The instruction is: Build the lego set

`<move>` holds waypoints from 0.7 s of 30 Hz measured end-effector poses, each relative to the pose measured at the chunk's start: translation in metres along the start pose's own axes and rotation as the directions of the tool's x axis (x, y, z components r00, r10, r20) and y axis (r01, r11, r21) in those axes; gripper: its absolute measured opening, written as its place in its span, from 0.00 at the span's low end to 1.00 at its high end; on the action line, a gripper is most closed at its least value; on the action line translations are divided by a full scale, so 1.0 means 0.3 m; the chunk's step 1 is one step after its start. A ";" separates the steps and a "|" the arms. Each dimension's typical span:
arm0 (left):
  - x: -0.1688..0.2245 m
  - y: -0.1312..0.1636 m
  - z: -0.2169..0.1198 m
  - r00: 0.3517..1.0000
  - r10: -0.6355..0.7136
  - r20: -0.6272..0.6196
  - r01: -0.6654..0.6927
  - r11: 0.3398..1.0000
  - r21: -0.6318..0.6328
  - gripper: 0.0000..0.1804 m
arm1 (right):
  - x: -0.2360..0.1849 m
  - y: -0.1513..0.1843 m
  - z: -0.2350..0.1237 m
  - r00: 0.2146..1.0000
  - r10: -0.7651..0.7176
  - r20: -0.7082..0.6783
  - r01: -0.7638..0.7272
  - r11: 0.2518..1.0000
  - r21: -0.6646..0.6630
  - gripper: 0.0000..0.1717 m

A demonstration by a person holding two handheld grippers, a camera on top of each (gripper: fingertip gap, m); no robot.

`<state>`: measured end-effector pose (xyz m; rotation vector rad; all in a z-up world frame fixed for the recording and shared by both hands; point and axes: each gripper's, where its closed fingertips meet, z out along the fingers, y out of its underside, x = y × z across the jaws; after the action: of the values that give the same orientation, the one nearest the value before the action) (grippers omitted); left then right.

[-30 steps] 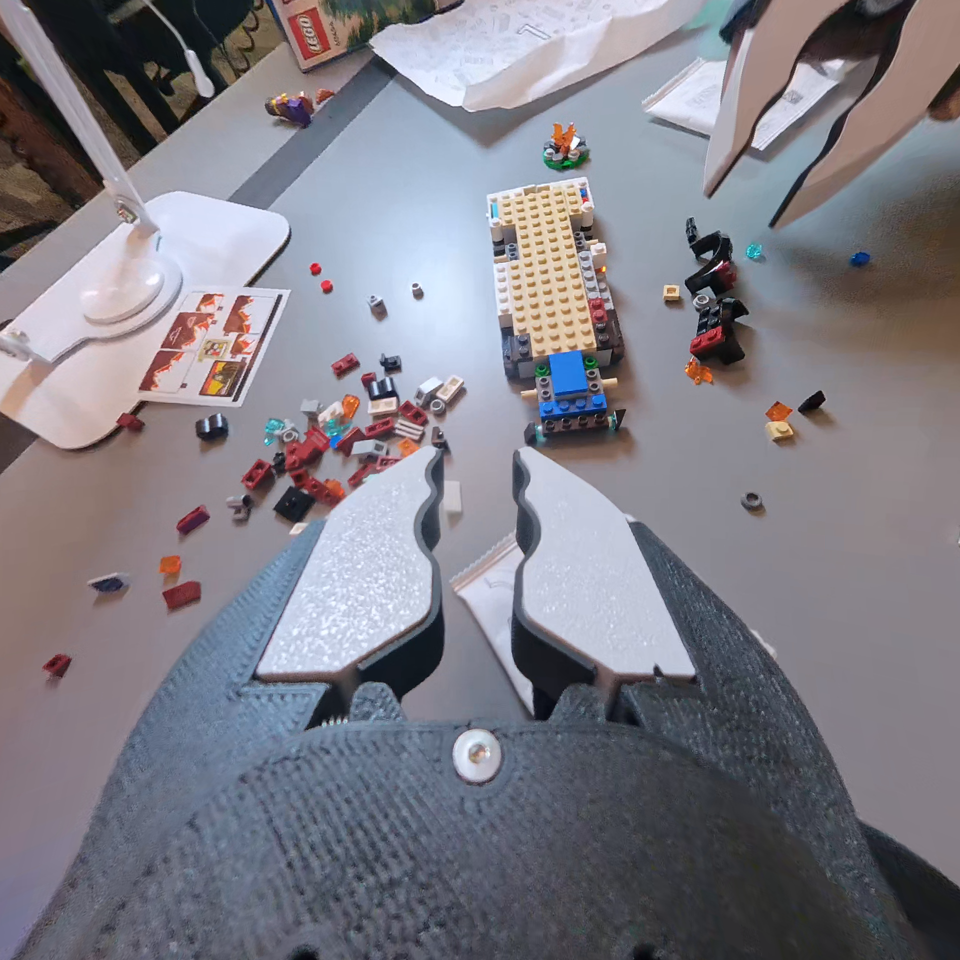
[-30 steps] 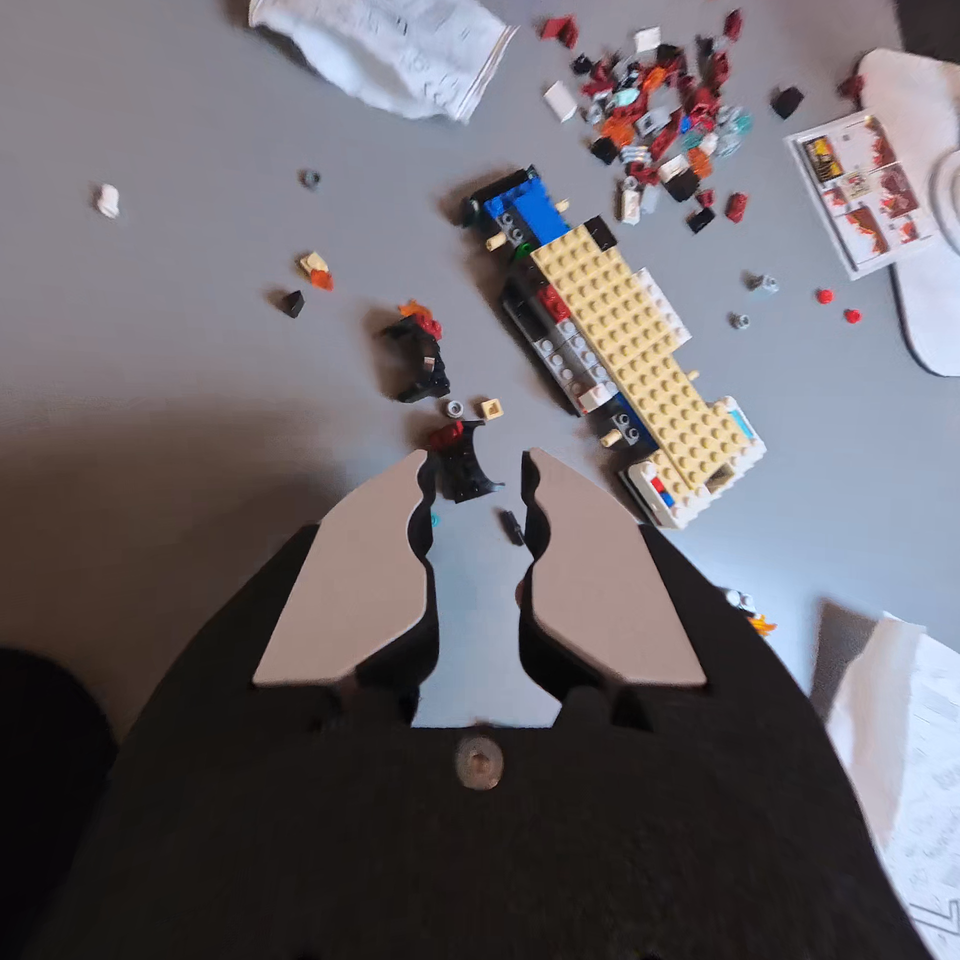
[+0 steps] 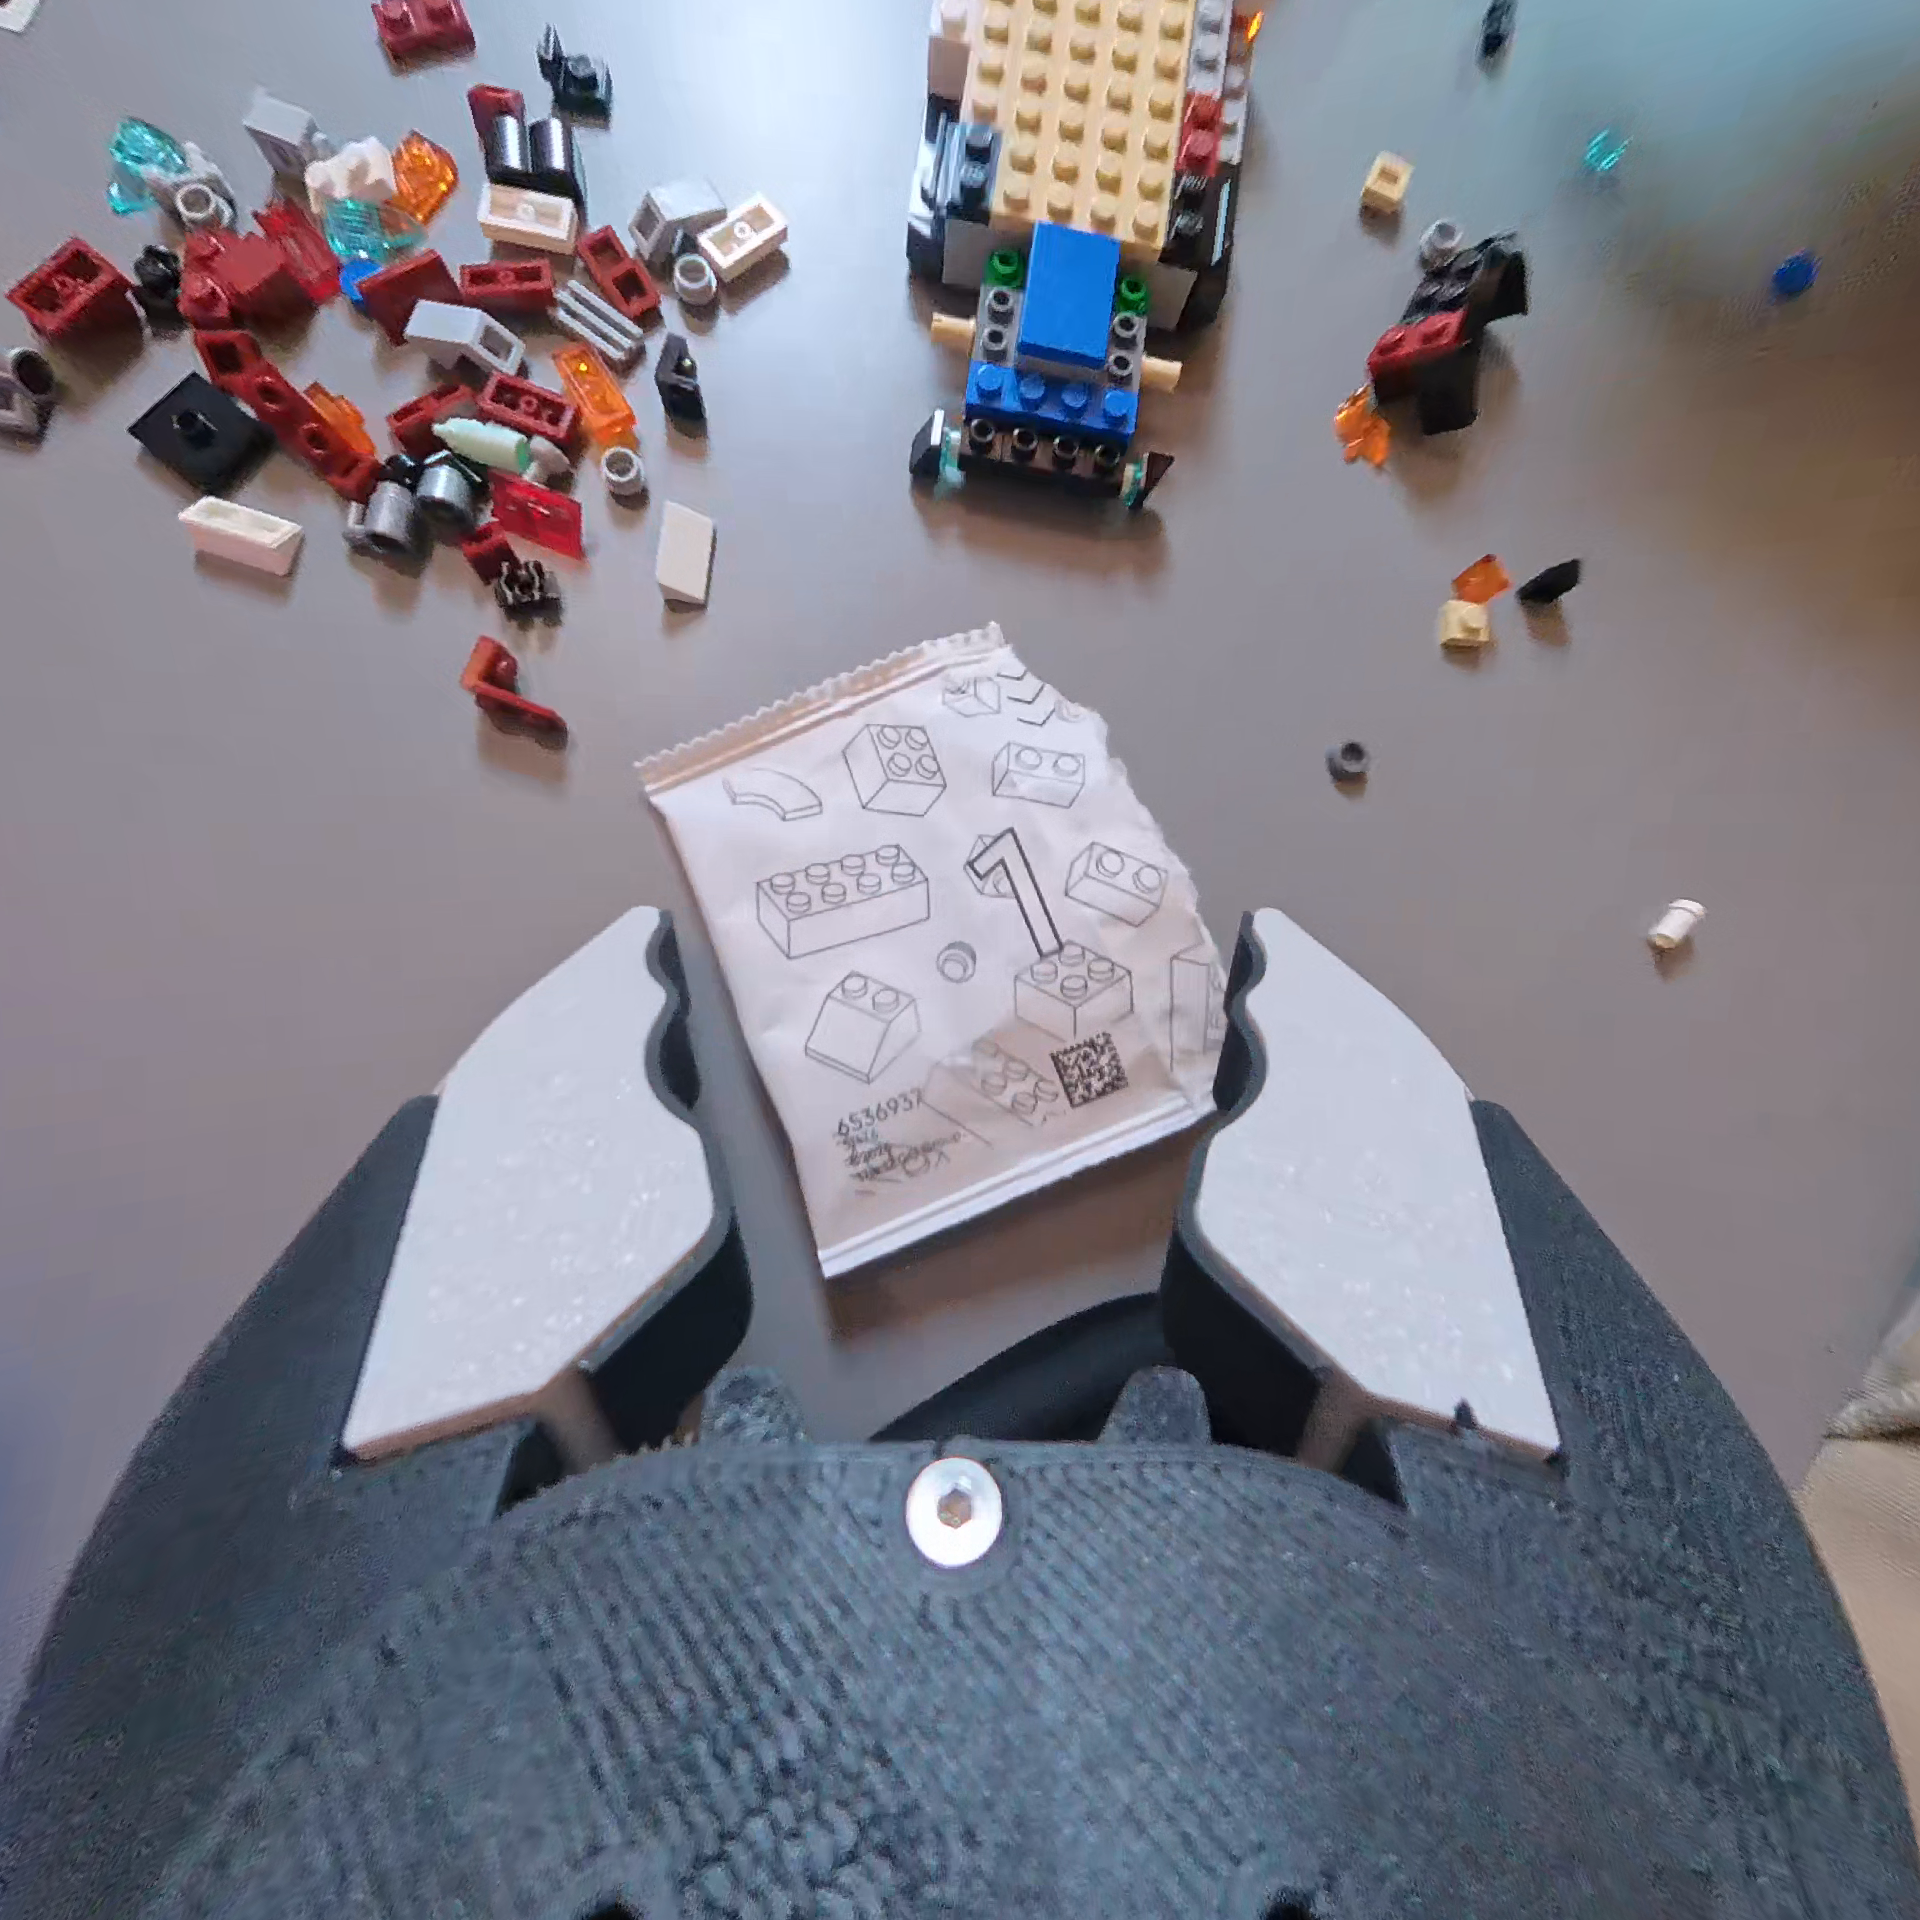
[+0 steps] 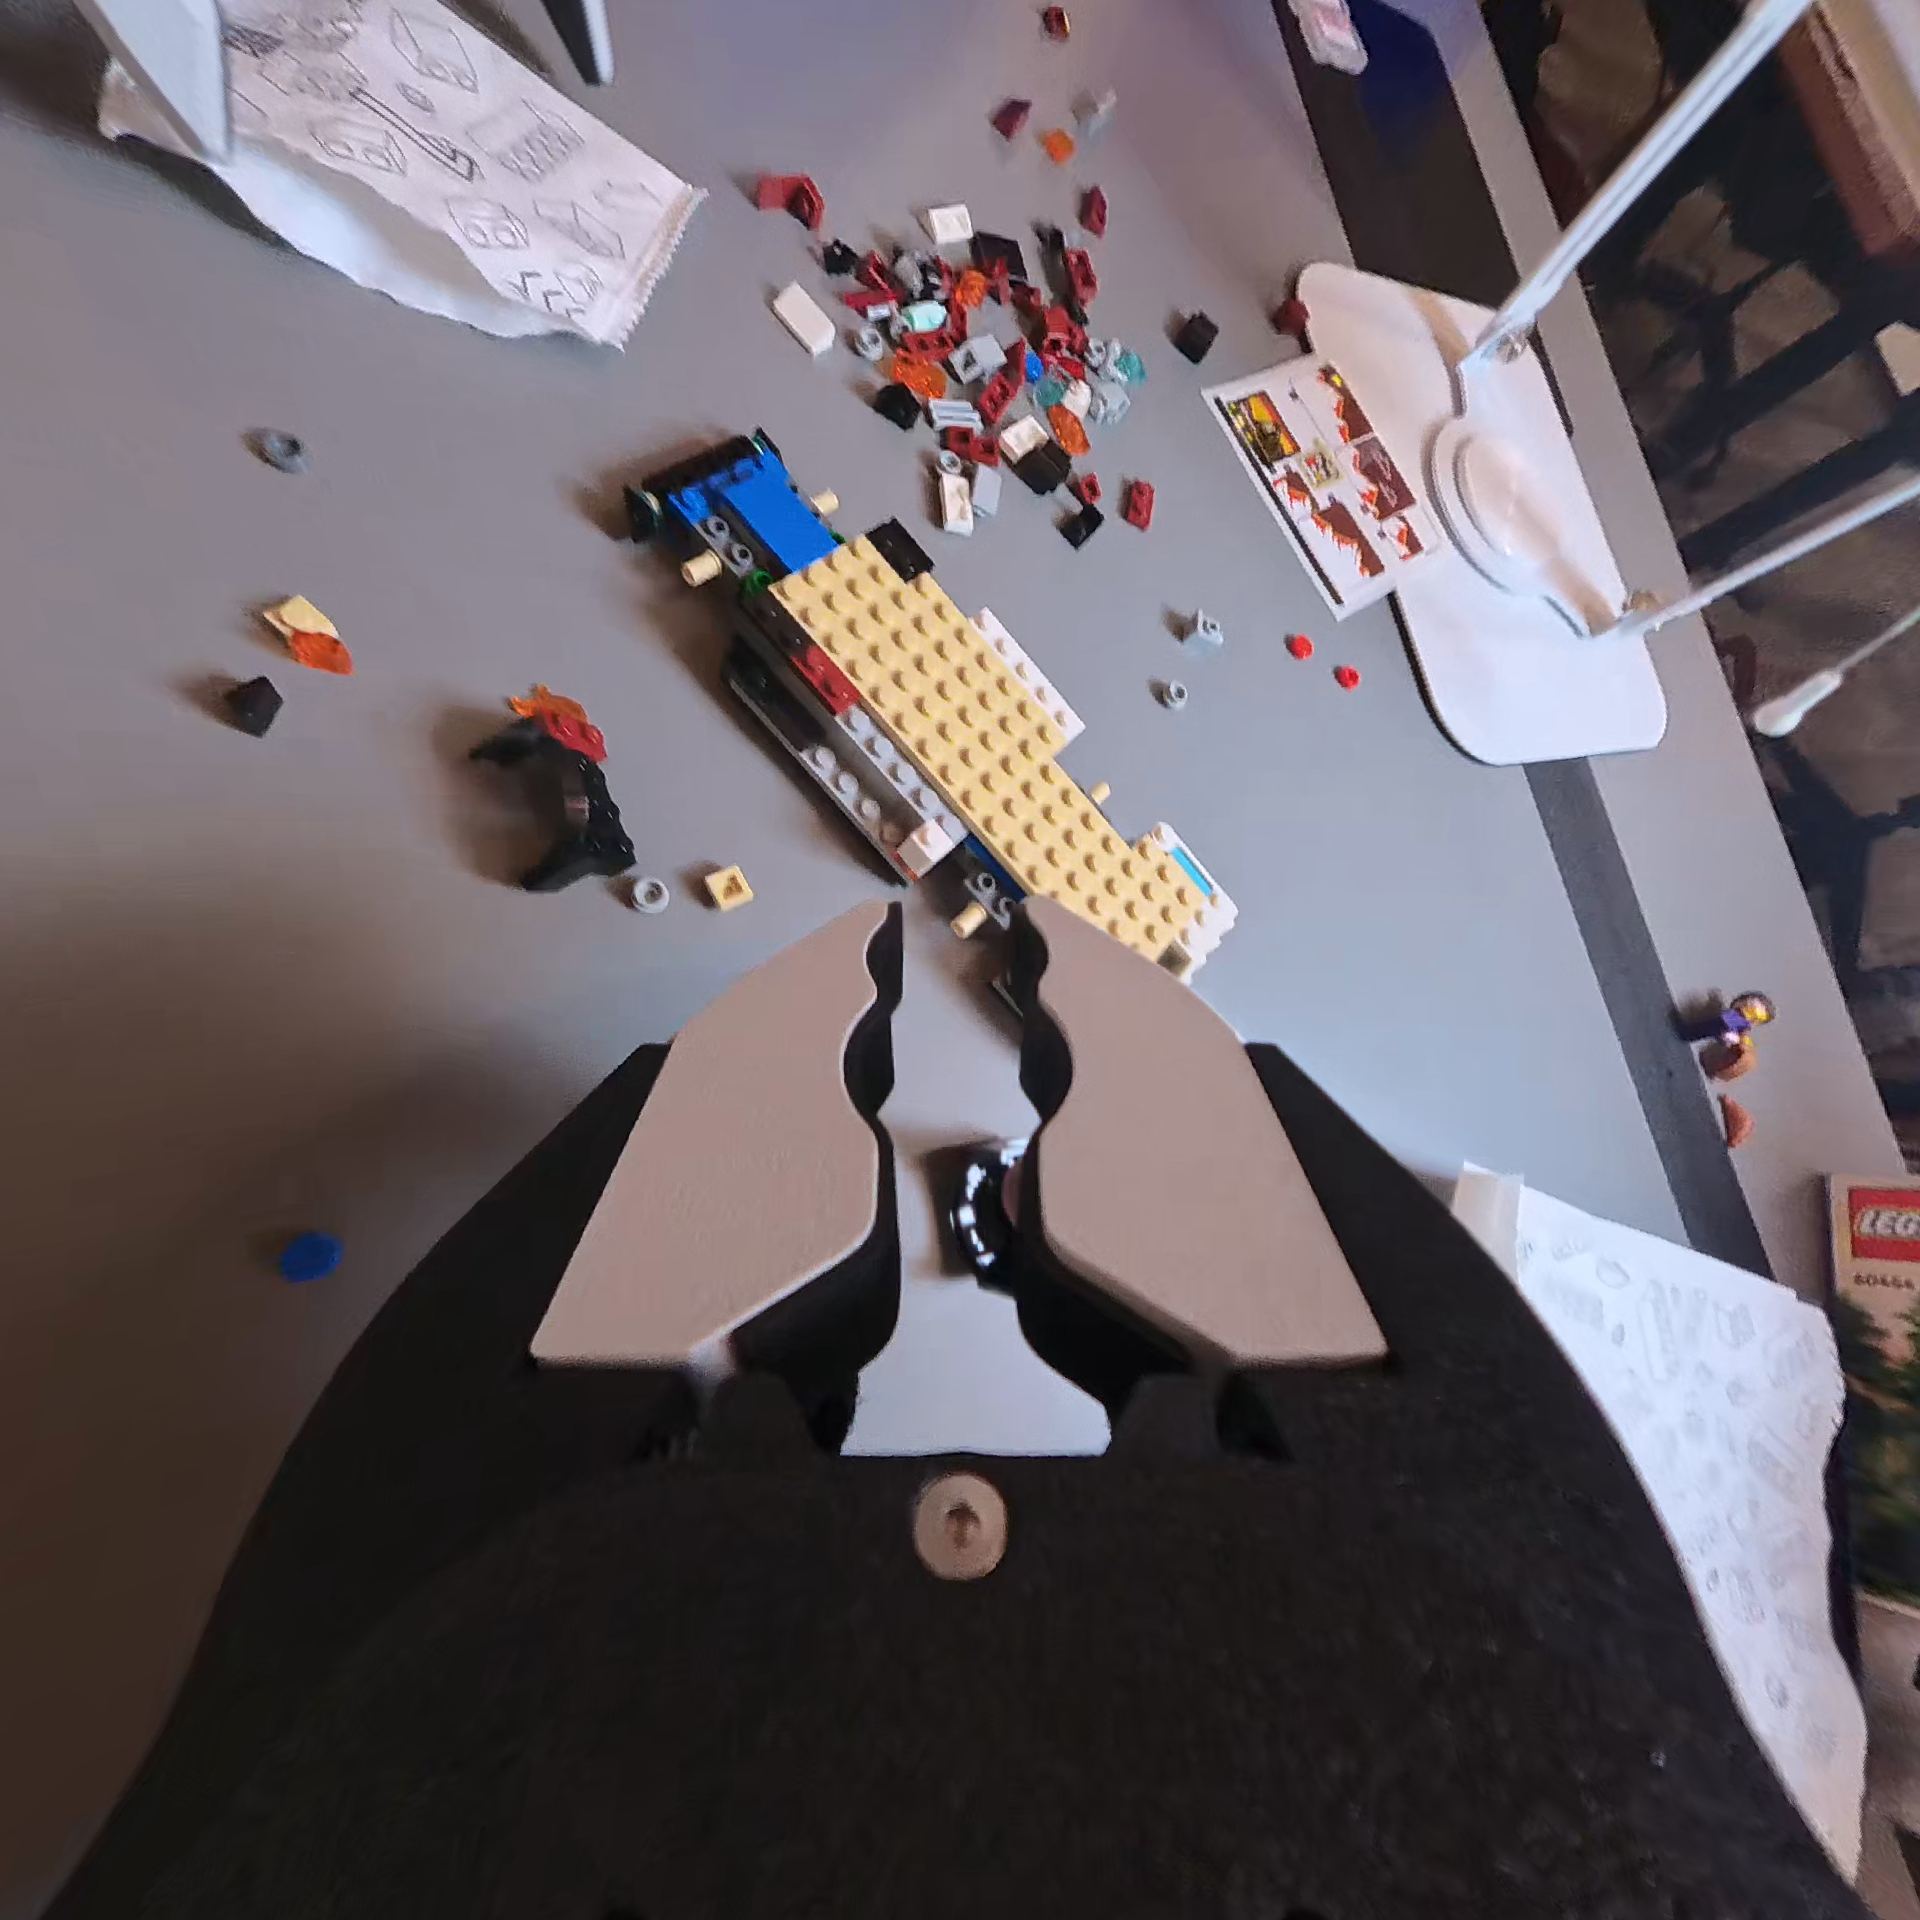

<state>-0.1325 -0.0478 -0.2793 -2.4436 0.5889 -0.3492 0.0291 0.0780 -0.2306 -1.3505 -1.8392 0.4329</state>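
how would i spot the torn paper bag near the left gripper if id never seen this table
Start at the long tan-topped brick model on the grey table. Nearer the camera, a flat white paper bag lies between the open left gripper's fingers. Unlike the loose bricks, it's a printed sheet with brick outlines, one zigzag edge and one torn side.

I'm seeing printing on the white paper bag (image 3: pixel 914 935): brick outlines, one big numeral, a digit string, scribbled handwriting and a square code. The box (image 4: pixel 1875 1262) is showing a red brand logo and digits.
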 end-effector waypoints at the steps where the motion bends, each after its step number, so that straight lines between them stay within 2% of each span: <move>1: -0.002 0.004 0.015 1.000 0.008 0.015 -0.008 0.999 -0.036 0.57 | -0.010 -0.012 0.009 1.000 -0.007 0.004 0.007 1.000 0.014 0.11; 3: 0.000 0.005 0.037 0.999 0.019 0.030 -0.017 0.996 -0.085 0.57 | -0.031 -0.031 0.024 1.000 -0.016 0.019 0.015 0.999 0.041 0.11; 7: -0.022 -0.004 0.050 0.995 0.049 0.084 -0.037 0.990 -0.137 0.51 | -0.054 -0.048 0.040 0.999 -0.037 0.017 0.036 0.996 0.084 0.10; 10: -0.020 -0.010 0.053 0.995 0.061 0.076 -0.050 0.989 -0.141 0.48 | -0.047 -0.054 0.036 1.000 -0.021 0.001 0.020 0.992 0.124 0.10; 14: -0.013 -0.025 0.047 0.994 0.096 0.046 -0.092 0.992 -0.091 0.42 | -0.014 -0.050 0.024 0.999 0.030 -0.042 -0.023 0.986 0.164 0.09; 18: 0.053 -0.059 0.001 0.960 0.257 -0.111 -0.253 0.966 0.049 0.28 | 0.045 -0.059 0.007 0.990 0.088 -0.114 -0.062 0.975 0.215 0.09; 19: 0.076 -0.047 -0.011 0.933 0.318 -0.166 -0.311 0.948 0.066 0.30 | 0.060 -0.067 0.001 0.986 0.106 -0.128 -0.074 0.969 0.235 0.09; 21: 0.077 -0.016 -0.017 0.911 0.352 -0.215 -0.353 0.935 0.034 0.45 | 0.098 -0.083 -0.009 0.978 0.131 -0.164 -0.085 0.961 0.263 0.09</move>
<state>-0.1127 -0.0579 -0.2699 -2.2573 1.1096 -0.4670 0.0119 0.0950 -0.2007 -1.2723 -1.5101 0.5656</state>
